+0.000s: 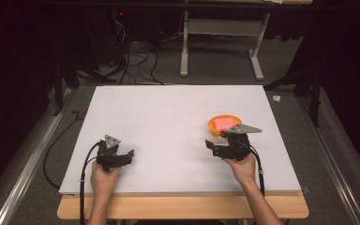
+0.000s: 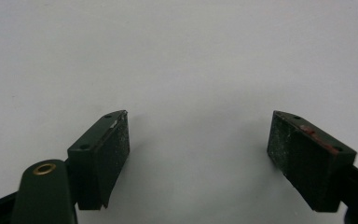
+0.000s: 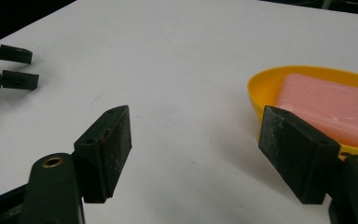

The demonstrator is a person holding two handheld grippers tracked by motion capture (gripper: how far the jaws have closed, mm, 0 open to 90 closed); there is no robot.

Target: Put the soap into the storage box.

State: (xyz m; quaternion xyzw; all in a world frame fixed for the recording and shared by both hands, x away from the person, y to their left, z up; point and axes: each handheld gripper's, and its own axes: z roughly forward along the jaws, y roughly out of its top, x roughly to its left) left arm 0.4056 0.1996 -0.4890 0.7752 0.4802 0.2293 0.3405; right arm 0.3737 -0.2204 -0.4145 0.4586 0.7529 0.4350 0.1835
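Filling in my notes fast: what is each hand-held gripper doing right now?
Left hand-held gripper: open, holding nothing.
Right hand-held gripper: open, holding nothing, beside the orange bowl with the pink block.

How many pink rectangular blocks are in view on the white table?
1. The pink rectangular block lies inside the orange bowl, toward the table's right side, just beyond the right gripper.
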